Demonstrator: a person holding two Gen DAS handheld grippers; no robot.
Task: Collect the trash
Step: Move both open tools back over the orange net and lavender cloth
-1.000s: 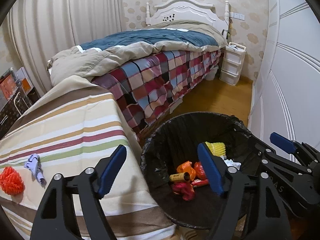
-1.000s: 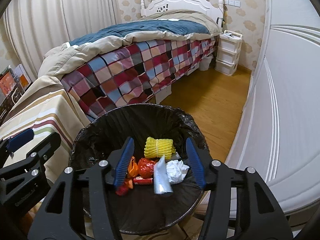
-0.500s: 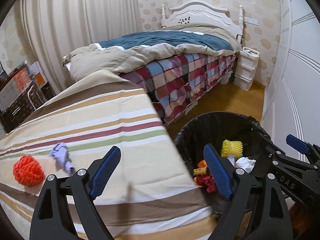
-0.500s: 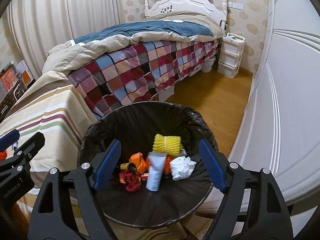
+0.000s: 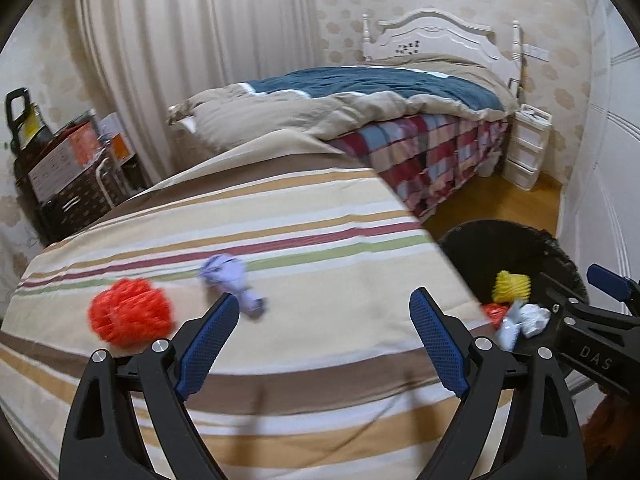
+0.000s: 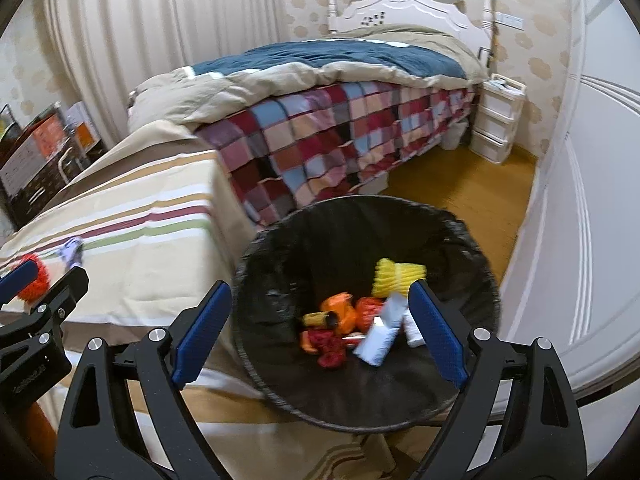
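Now the left tool (image 5: 324, 308) hangs over the striped bench (image 5: 320, 360) with its jaws spread wide and nothing between them; they have just been opening. Two pieces of trash lie on the cloth ahead of it: an orange net ball (image 5: 130, 314) toward the left edge and a crumpled purple wrapper (image 5: 232, 280) just beyond the left blue pad, near the ball but apart from it. Around both pieces the cloth is bare, with open room on every side. The bench's right edge drops off beside the black bin (image 5: 520, 248), which stands on the floor just next to it.

Likewise the right tool (image 6: 320, 308) is open and empty over the bin (image 6: 280, 264), its jaws having just been widening too. Its left pad sits outside the bin's left rim, above the bench corner, and its right pad is over the trash inside. A yellow net (image 6: 396, 274), orange and red wrappers (image 6: 344, 314), a white tube (image 6: 382, 336) and a bit of white paper lie heaped on the bottom. Behind the bin runs a strip of wooden floor (image 6: 460, 188) between the checked bed (image 6: 340, 148) and the white wardrobe door (image 6: 580, 200), which stands close to the bin's right rim.
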